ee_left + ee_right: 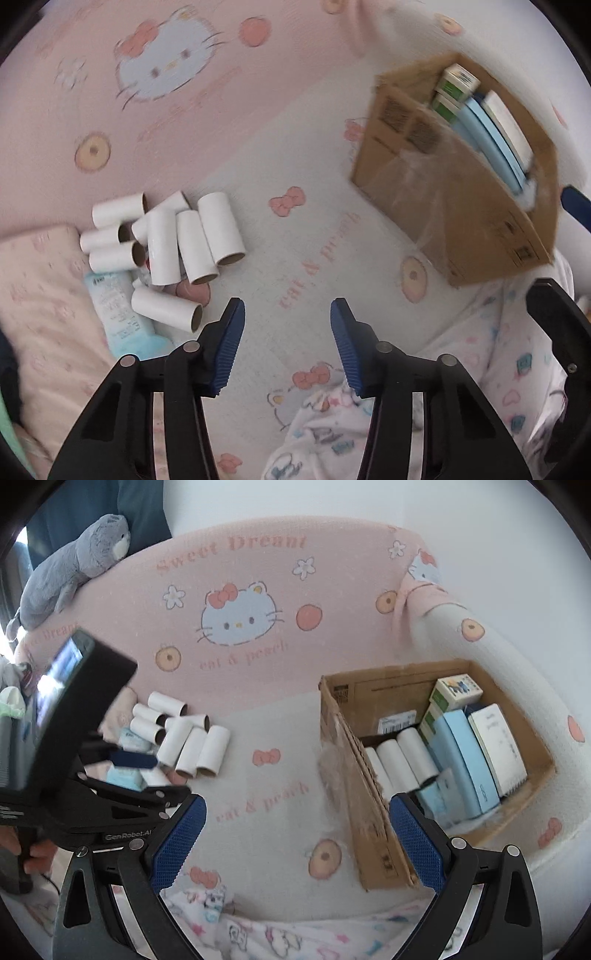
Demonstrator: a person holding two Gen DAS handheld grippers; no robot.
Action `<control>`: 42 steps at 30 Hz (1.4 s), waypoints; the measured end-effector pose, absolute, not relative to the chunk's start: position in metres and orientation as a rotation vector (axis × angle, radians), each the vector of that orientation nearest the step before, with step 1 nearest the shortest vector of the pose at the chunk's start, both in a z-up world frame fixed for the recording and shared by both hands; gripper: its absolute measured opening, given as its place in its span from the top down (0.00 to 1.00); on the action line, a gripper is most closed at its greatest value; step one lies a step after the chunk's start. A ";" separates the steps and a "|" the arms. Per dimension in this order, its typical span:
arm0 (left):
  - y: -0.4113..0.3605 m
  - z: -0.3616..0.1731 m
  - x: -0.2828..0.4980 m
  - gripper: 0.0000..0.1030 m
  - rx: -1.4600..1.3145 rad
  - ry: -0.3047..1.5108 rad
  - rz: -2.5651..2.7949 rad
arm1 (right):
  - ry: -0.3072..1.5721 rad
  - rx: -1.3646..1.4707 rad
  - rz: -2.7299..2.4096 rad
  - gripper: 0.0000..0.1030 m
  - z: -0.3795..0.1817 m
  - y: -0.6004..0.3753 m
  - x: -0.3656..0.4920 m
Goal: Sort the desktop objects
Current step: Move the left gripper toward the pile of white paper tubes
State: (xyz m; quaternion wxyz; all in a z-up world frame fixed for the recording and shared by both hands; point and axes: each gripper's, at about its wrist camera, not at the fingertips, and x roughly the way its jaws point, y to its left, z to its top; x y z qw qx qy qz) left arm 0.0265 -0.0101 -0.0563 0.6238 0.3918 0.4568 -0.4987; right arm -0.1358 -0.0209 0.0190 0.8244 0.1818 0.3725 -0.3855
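Blue-padded left gripper (287,308): jaws spread, nothing between, aimed steeply down at sofa seat (295,236). Right gripper (297,805): jaws at widest, empty, touching nothing. White cardboard tubes (173,243): piled toward seat's left edge against backrest, just beyond left gripper's left finger, apart from it. Cardboard box (373,812): at seat's right end by armrest, holding tubes and small boxes, behind right gripper's right finger.

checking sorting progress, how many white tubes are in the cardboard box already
3 white tubes lie side by side in the cardboard box, between its near wall and the upright blue packets. More may be hidden beneath them.
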 end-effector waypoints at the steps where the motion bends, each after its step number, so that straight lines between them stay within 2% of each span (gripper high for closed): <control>1: -0.008 -0.061 0.034 0.50 0.871 1.055 -1.128 | 0.788 0.369 -0.814 0.04 0.015 -0.021 -0.131; 3: -0.005 -0.068 0.047 0.56 0.806 1.068 -1.124 | 0.784 0.348 -0.794 0.04 0.008 -0.021 -0.120; 7: 0.004 -0.075 0.072 0.63 0.683 1.011 -1.110 | 0.685 0.381 -0.674 0.04 -0.001 -0.021 -0.105; 10: 0.008 -0.081 0.081 0.63 0.657 0.921 -1.118 | 0.600 0.422 -0.618 0.04 -0.006 -0.021 -0.098; 18: 0.011 -0.099 0.130 0.63 0.487 1.072 -1.070 | 0.589 0.426 -0.558 0.04 -0.025 -0.046 -0.060; 27: 0.001 -0.088 0.179 0.63 0.393 1.006 -0.988 | 0.575 0.518 -0.505 0.04 -0.035 -0.116 -0.005; 35: 0.010 -0.122 0.206 0.63 0.309 1.216 -0.937 | 0.464 0.785 -0.552 0.04 -0.093 -0.127 0.000; 38: 0.029 -0.142 0.220 0.62 0.253 1.289 -0.814 | 0.552 0.795 -0.501 0.04 -0.123 -0.116 0.010; 42: 0.054 -0.168 0.246 0.61 0.124 1.424 -0.701 | 0.776 0.687 -0.456 0.04 -0.160 -0.096 0.036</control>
